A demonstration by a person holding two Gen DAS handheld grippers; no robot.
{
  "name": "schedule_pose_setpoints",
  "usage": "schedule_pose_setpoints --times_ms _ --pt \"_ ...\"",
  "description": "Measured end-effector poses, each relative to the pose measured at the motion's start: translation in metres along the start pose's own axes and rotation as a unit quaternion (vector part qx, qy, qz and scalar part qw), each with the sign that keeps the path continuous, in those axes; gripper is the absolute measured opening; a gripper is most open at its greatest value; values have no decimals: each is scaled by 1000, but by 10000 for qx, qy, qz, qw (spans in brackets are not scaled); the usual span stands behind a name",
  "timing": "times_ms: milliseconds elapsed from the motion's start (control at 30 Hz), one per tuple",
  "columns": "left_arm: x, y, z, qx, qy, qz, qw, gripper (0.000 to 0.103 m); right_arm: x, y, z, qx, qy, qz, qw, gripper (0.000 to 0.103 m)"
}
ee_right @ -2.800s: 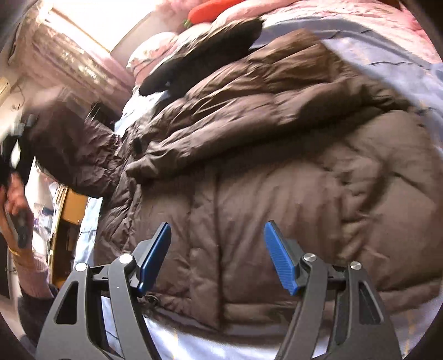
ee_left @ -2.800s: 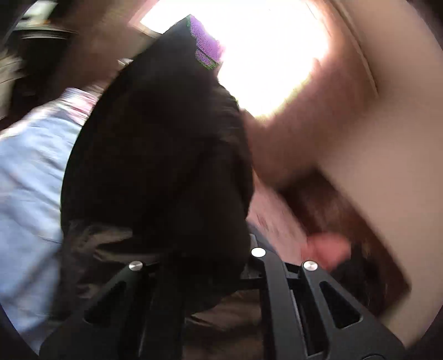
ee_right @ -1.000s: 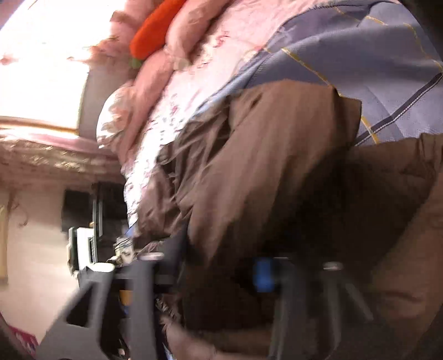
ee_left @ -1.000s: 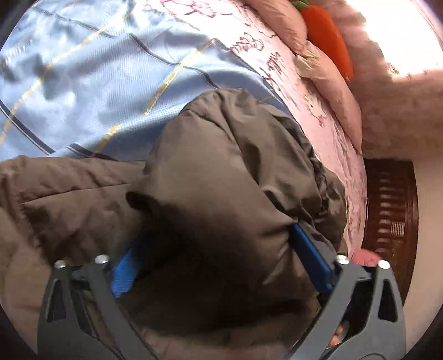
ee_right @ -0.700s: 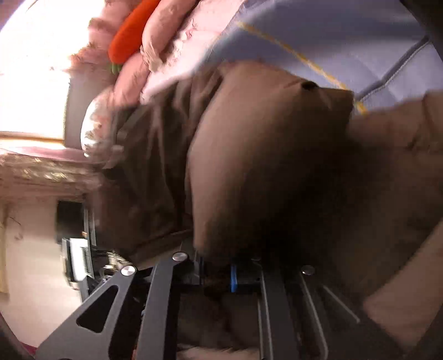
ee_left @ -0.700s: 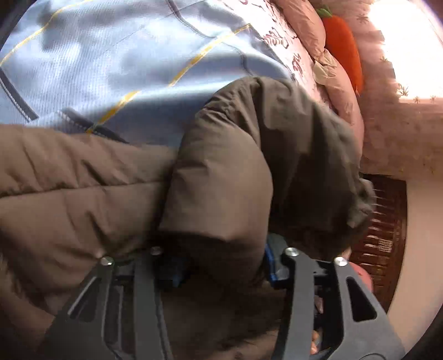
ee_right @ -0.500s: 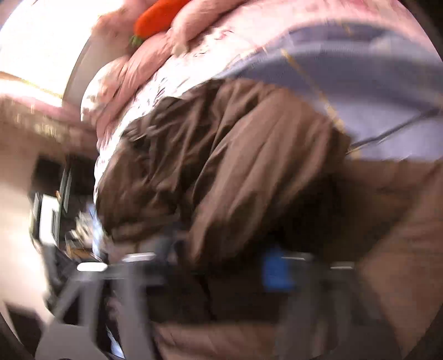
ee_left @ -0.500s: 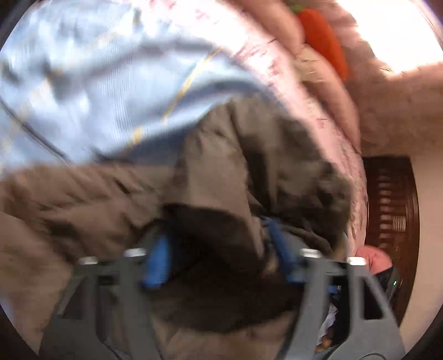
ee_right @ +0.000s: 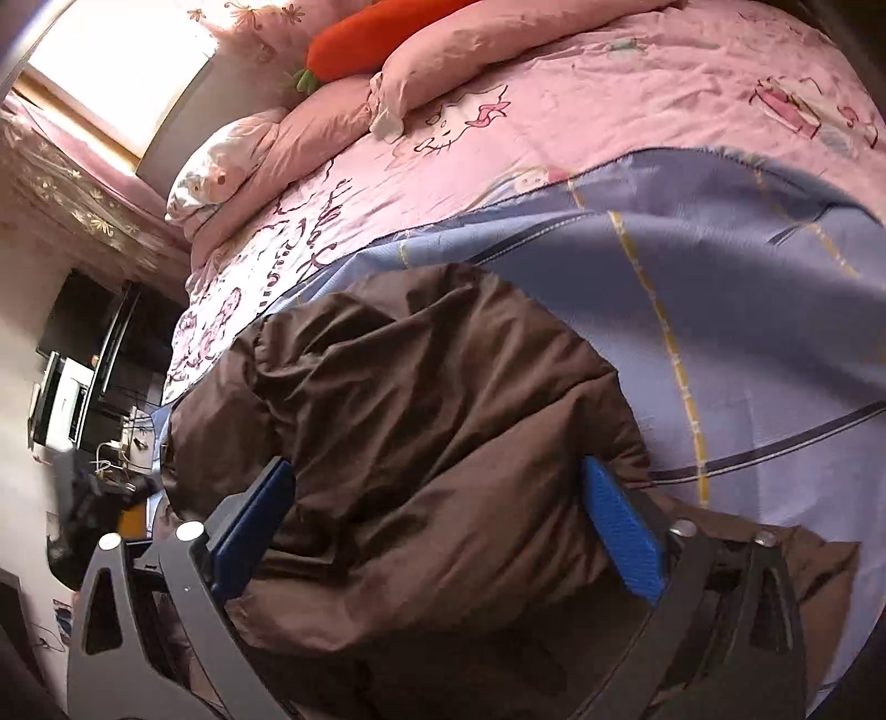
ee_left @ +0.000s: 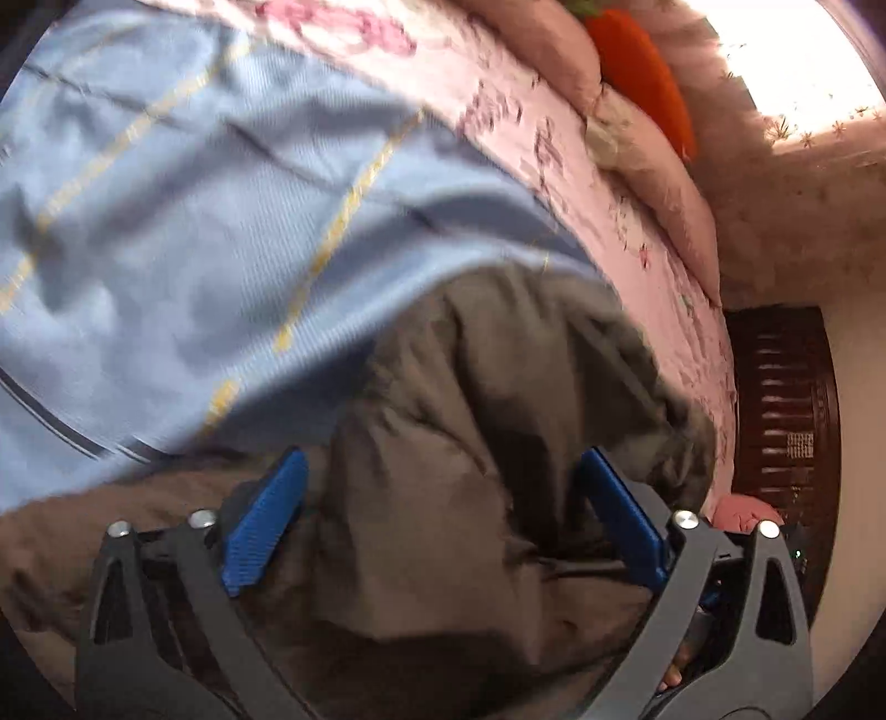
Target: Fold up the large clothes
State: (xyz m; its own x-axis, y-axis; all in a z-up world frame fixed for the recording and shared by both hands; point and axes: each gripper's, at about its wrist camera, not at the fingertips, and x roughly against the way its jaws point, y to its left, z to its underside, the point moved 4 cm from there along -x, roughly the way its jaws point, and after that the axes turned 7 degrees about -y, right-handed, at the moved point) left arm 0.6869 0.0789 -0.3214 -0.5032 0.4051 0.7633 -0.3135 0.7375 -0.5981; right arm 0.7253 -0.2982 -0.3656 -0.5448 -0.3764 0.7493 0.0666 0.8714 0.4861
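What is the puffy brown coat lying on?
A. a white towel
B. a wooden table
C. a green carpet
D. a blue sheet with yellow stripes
D: in the right wrist view the brown coat rests on a blue sheet crossed by yellow stripes, spread over the pink bedding.

Bed (ee_right: 554, 138): pink cartoon-print duvet cover over the head end. Blue sheet (ee_right: 775, 310) with yellow and dark stripes spread over the foot half, its top edge crossing the pink print. Brown puffer jacket (ee_right: 432, 443) bunched on the blue sheet near the bed's side edge. Pink pillows (ee_right: 443, 61) along the head edge, orange carrot plush (ee_right: 376, 39) resting on them.
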Motion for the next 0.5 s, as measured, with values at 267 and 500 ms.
schedule_pose_setpoints --times_ms 267,500 --pt "49 -36 15 -822 -689 -67 9942 18 69 30 2 354 -454 -152 9982 7" --pt "148 -65 72 -1549 -1014 378 9820 17 198 70 47 1009 -1107 -673 9864 6"
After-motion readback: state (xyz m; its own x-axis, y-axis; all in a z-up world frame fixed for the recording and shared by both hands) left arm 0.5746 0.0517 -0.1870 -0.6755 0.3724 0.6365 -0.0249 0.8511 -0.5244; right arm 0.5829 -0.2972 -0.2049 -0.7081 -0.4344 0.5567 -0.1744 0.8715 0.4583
